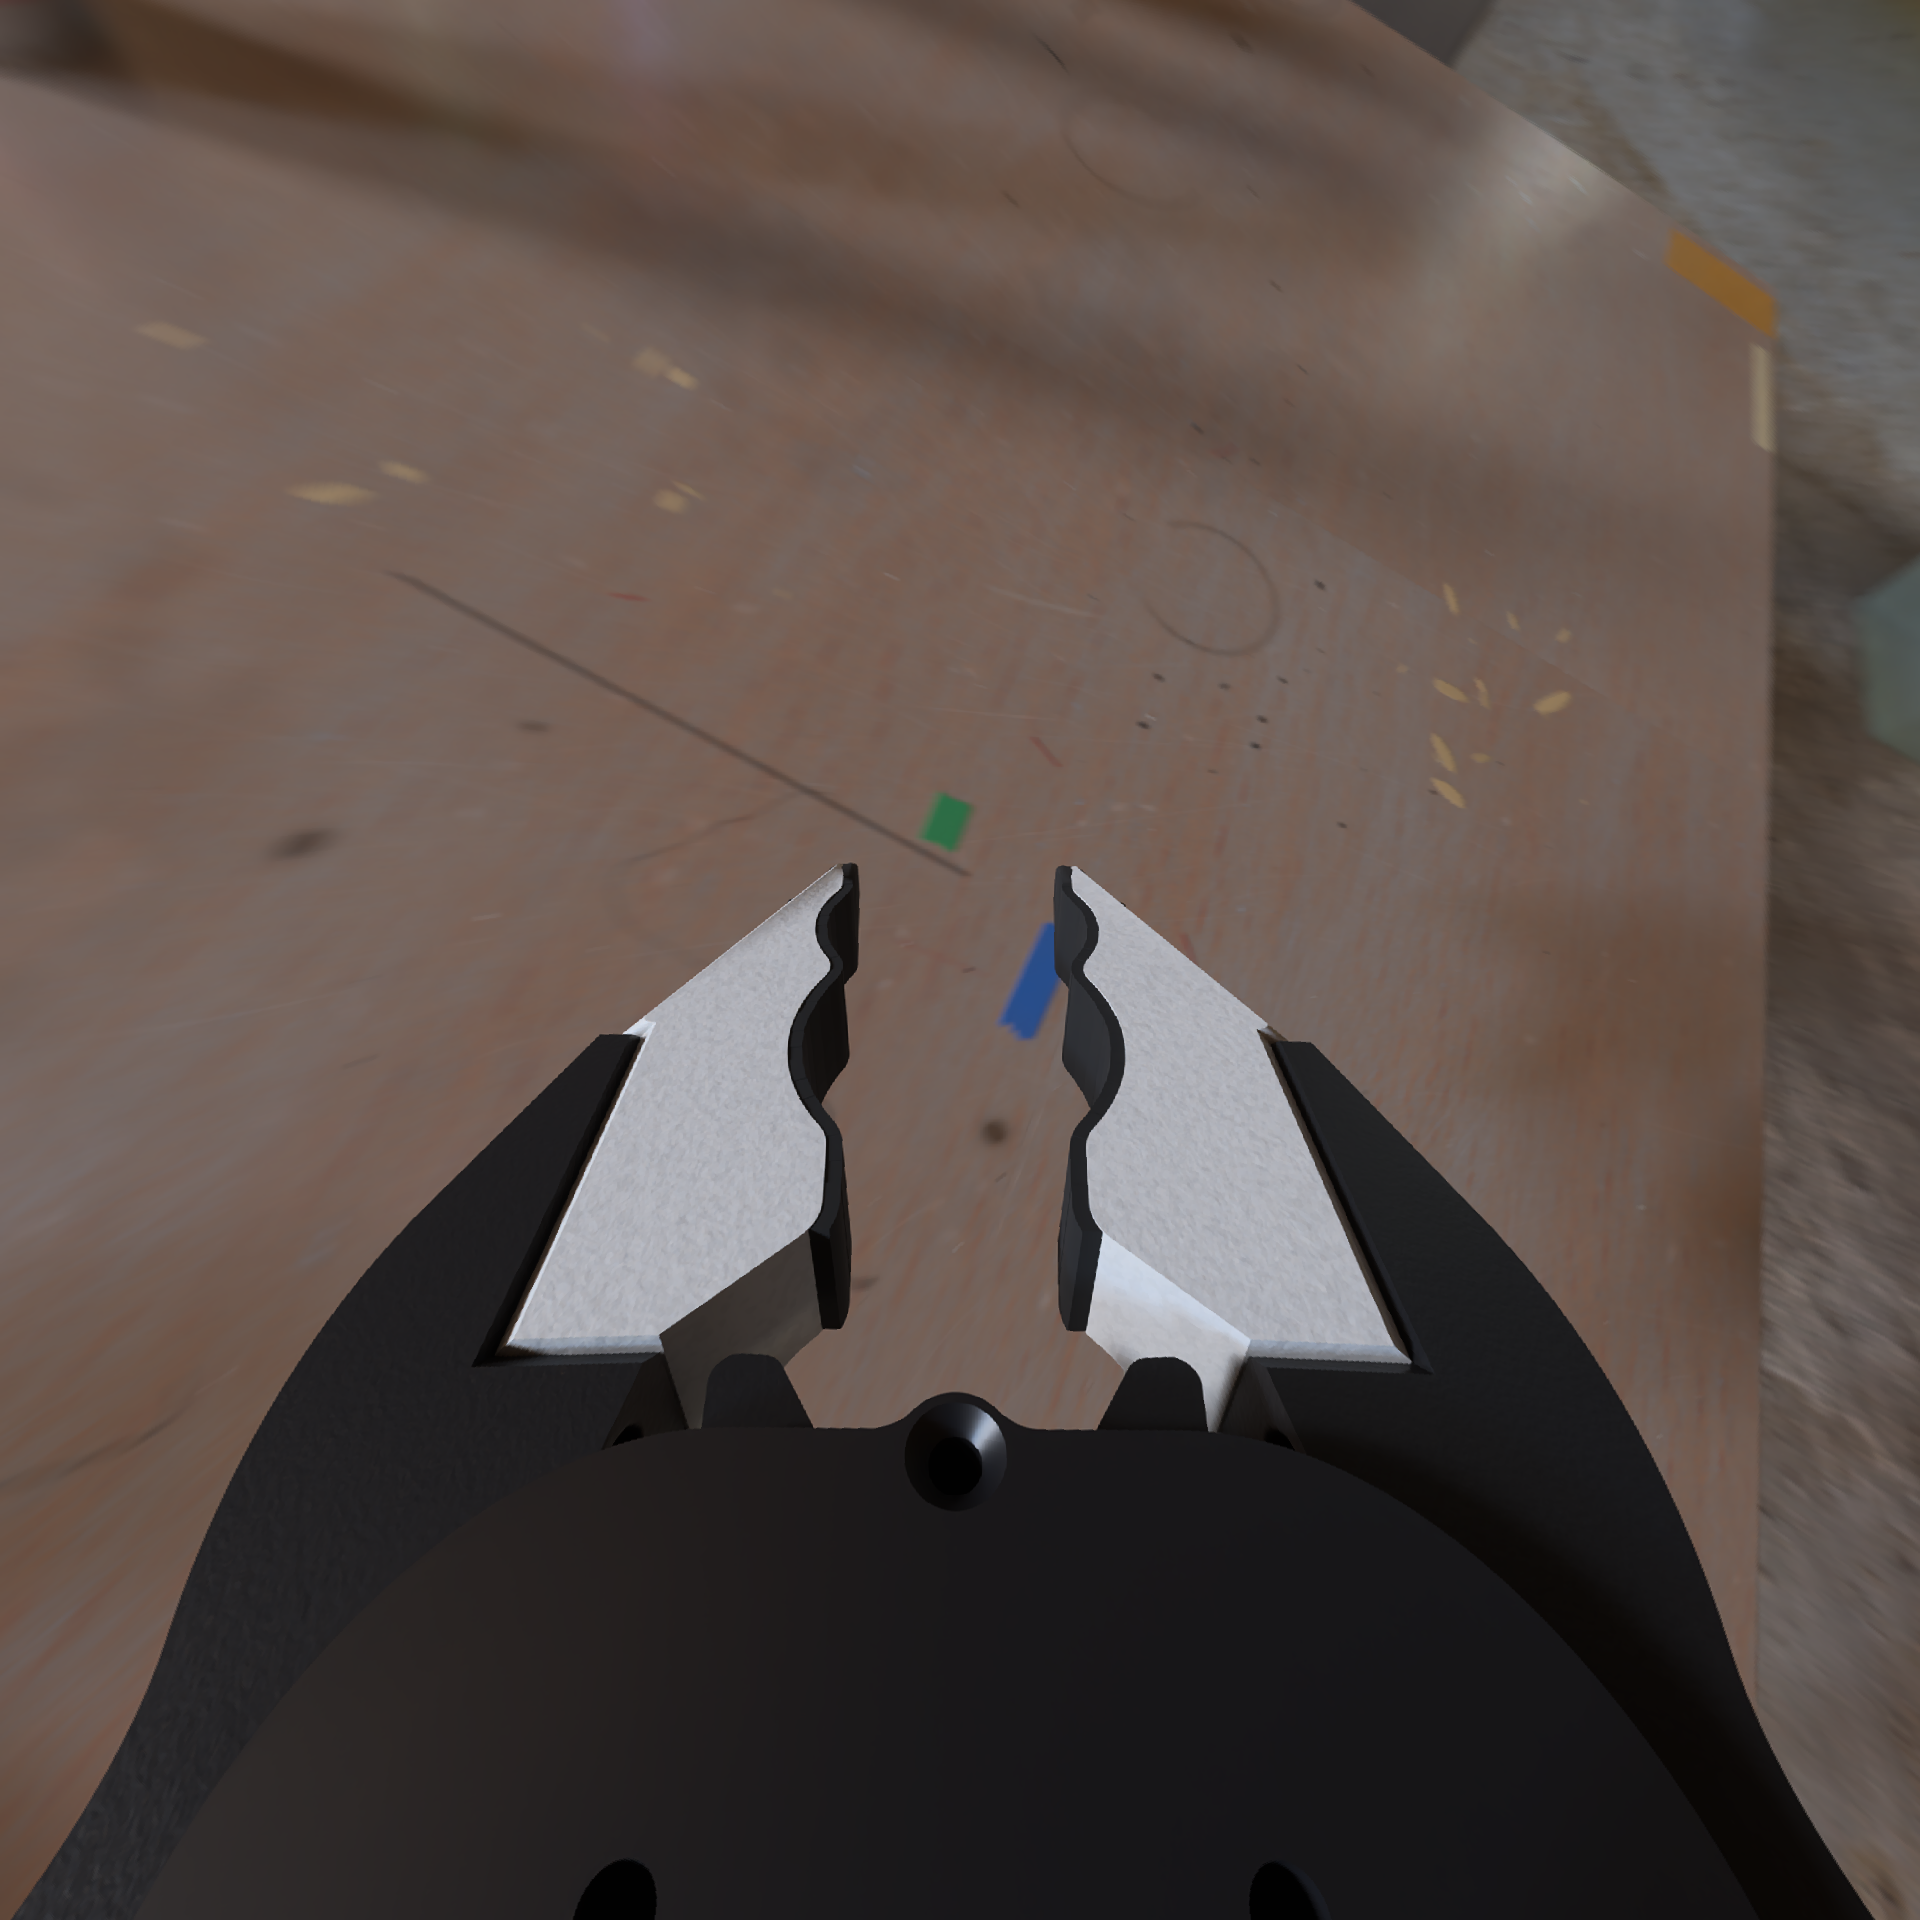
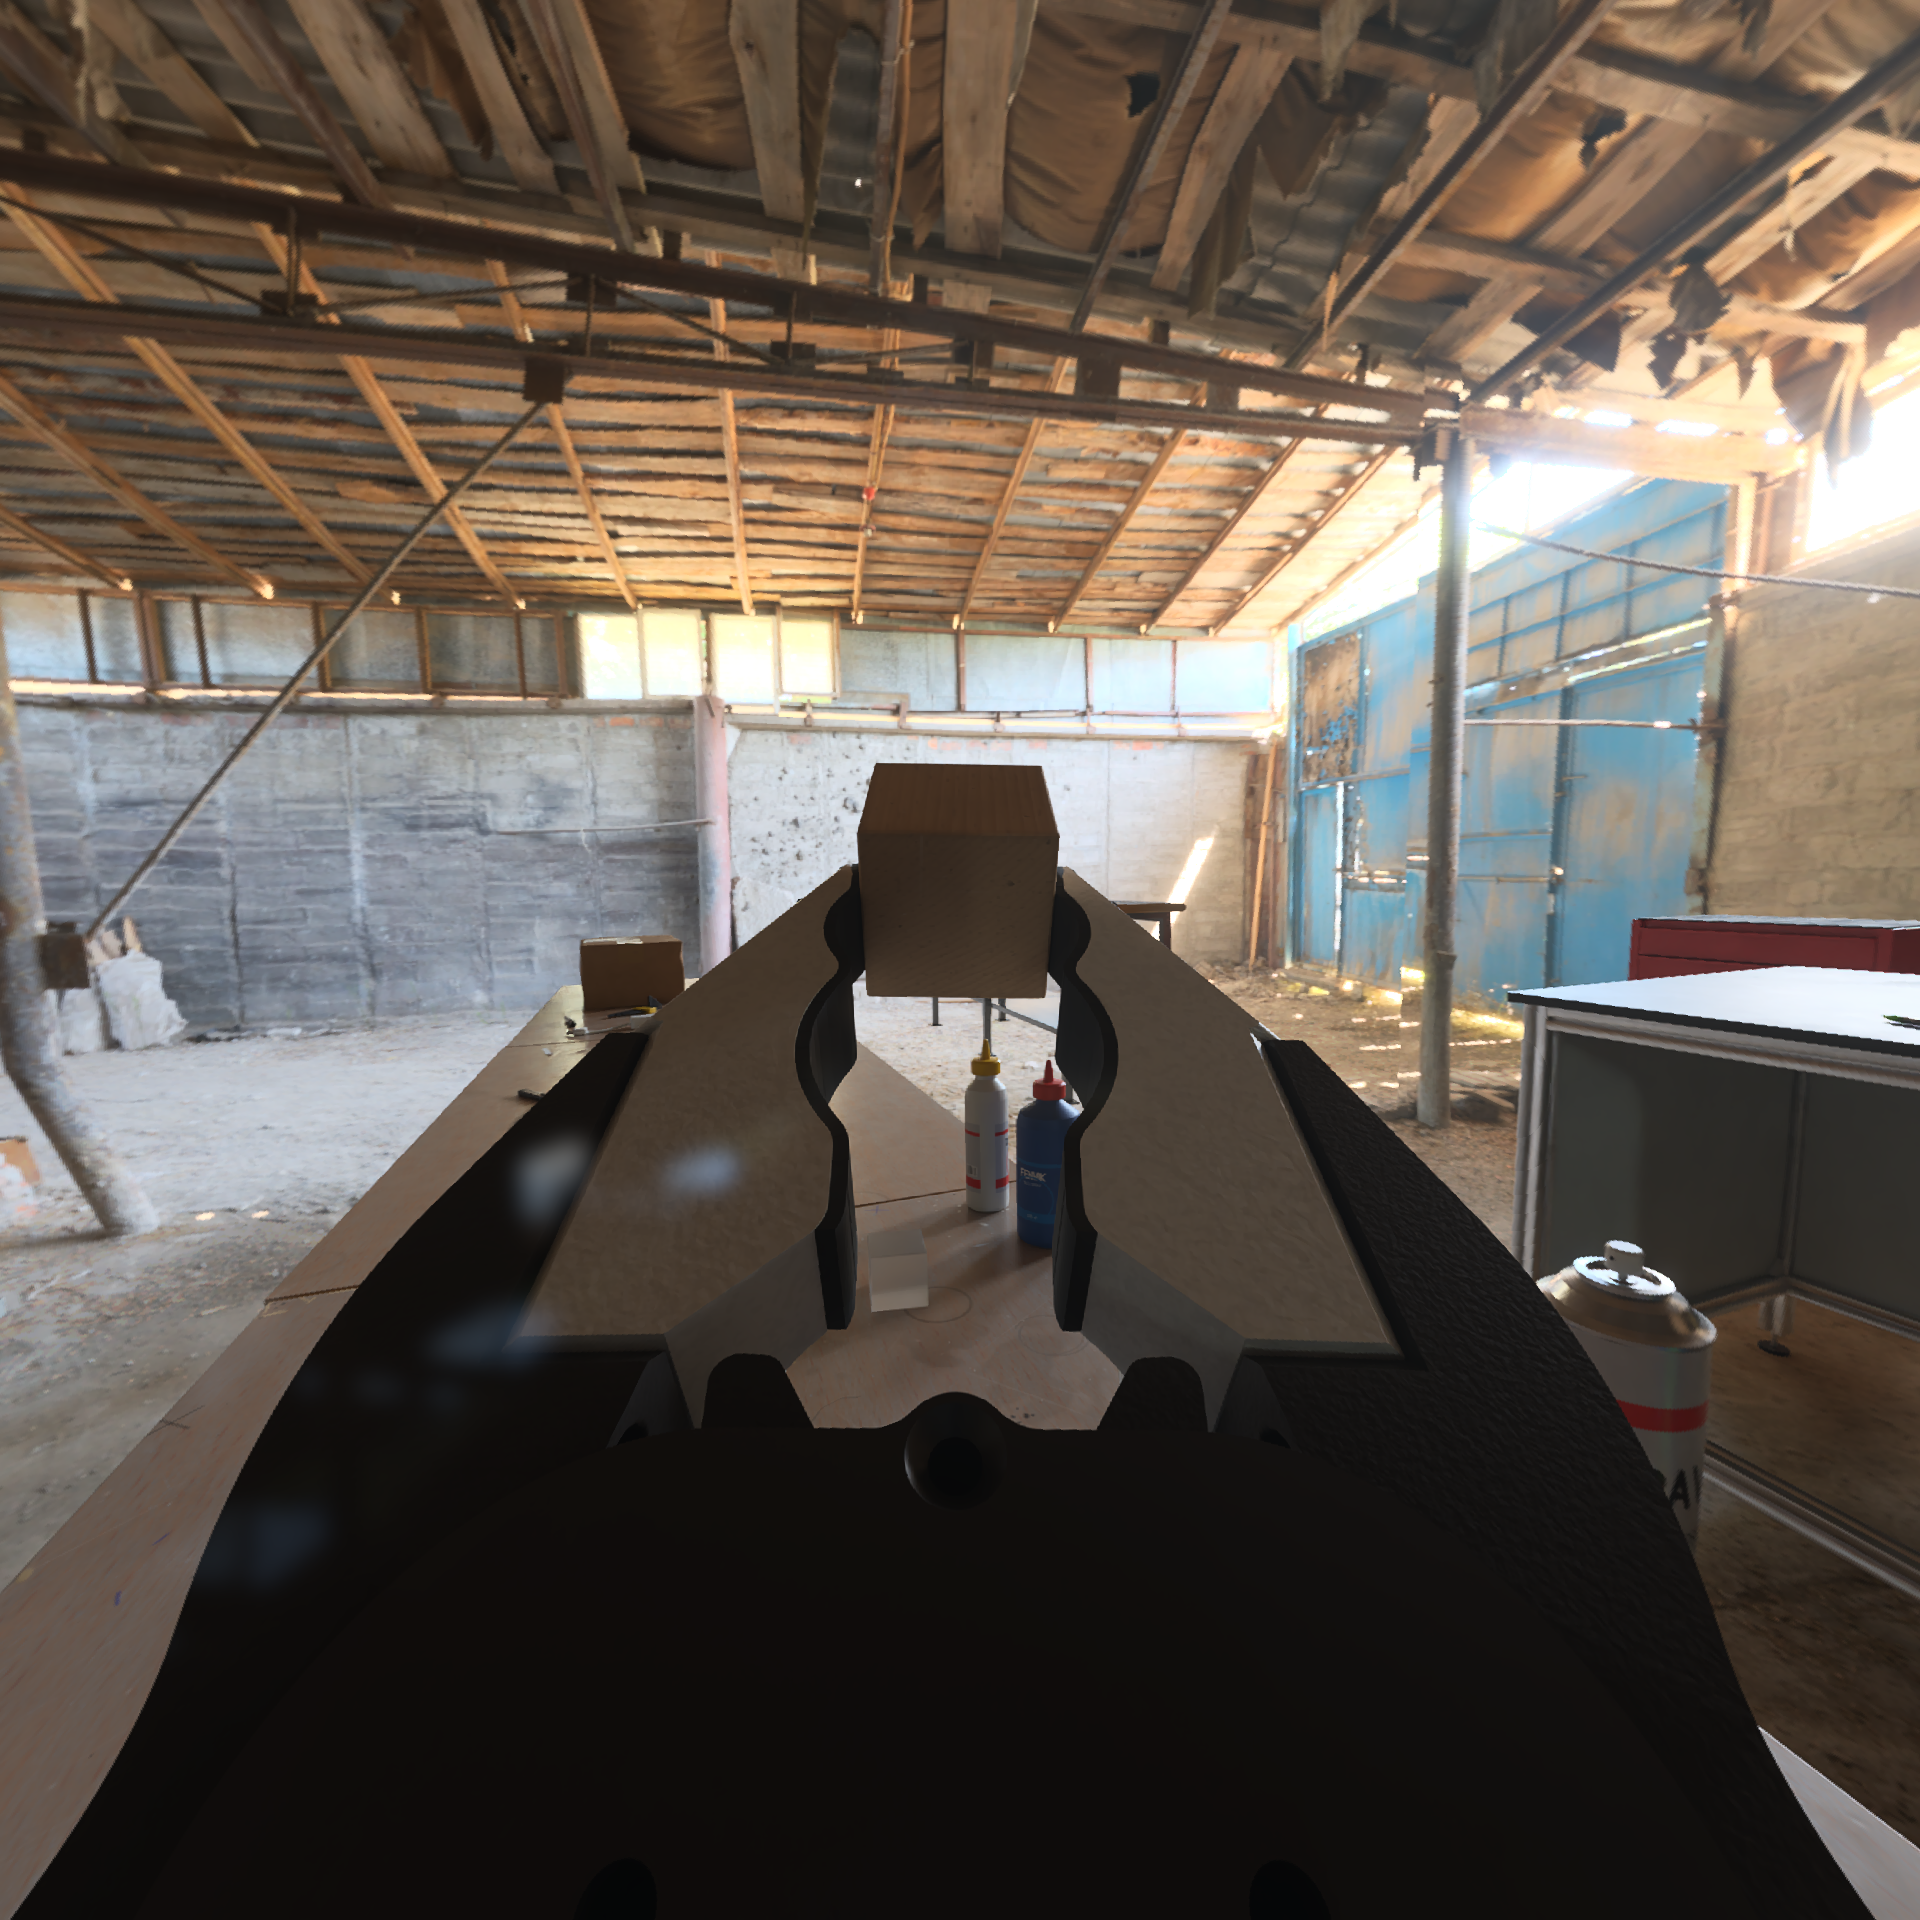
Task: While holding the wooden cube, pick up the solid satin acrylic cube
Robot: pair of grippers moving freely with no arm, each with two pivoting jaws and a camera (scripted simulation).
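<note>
My right gripper (image 2: 956,894) is shut on the wooden cube (image 2: 954,904) and holds it at its fingertips, raised well above the wooden table (image 2: 416,1174). The satin acrylic cube (image 2: 898,1270), small, pale and translucent, stands on the table below, seen between the right fingers. My left gripper (image 1: 956,883) is open and empty, looking down at the bare worn tabletop (image 1: 520,623). Neither cube shows in the left wrist view.
A white bottle (image 2: 985,1135) and a blue bottle (image 2: 1044,1158) stand on the table just beyond the acrylic cube. A spray can (image 2: 1642,1371) is at the right. A cardboard box (image 2: 630,968) sits far back. Green tape (image 1: 945,819) and blue tape (image 1: 1029,982) mark the tabletop; its right edge (image 1: 1766,727) is near.
</note>
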